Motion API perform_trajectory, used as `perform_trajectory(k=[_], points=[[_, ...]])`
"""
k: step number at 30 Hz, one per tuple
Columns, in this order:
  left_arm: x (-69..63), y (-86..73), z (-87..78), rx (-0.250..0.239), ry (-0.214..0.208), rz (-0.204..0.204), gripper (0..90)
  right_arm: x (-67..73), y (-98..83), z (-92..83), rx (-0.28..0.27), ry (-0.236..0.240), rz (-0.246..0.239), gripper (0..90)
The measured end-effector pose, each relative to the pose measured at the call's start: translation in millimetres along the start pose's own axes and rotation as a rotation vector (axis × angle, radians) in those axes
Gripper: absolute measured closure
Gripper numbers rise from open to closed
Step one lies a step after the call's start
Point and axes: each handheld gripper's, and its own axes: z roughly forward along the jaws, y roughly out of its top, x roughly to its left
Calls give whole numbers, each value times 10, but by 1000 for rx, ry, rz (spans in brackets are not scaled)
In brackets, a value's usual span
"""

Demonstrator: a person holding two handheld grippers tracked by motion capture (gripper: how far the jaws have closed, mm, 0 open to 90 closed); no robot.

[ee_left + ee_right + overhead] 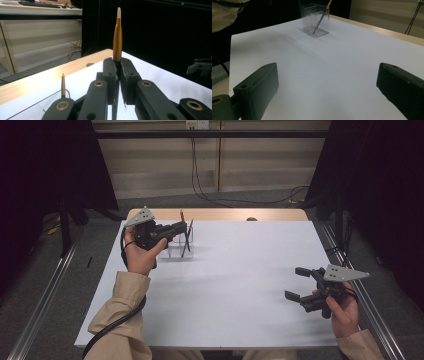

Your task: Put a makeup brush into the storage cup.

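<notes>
A white sheet covers the wooden bench except its far edge, and a clear plastic holder stands on the sheet's far left part.

Slim brush-like pen with gold barrel, white tip, black lower shaft: stood upright, white tip uppermost, lower shaft pinched between closed black fingers, raised above clear plastic compartment holder at far left of white table. Second gold-and-black pen: leaned slantwise inside holder, gold end above rim.
</notes>
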Motion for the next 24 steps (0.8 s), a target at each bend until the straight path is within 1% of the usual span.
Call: perform_trajectory(k=[1,6,22,24], points=[[8,5,4,0,8,-2,838,1,1,0,0,-1,-2,34],[43,31,26,-8,15,-5,838,1,2,-1,-1,1,-5,33],[104,143,126,-5,49,17,838,6,0,12,3,9,-7,34],[114,158,138,-5,51,16,838,10,1,14,0,16,-9,34]])
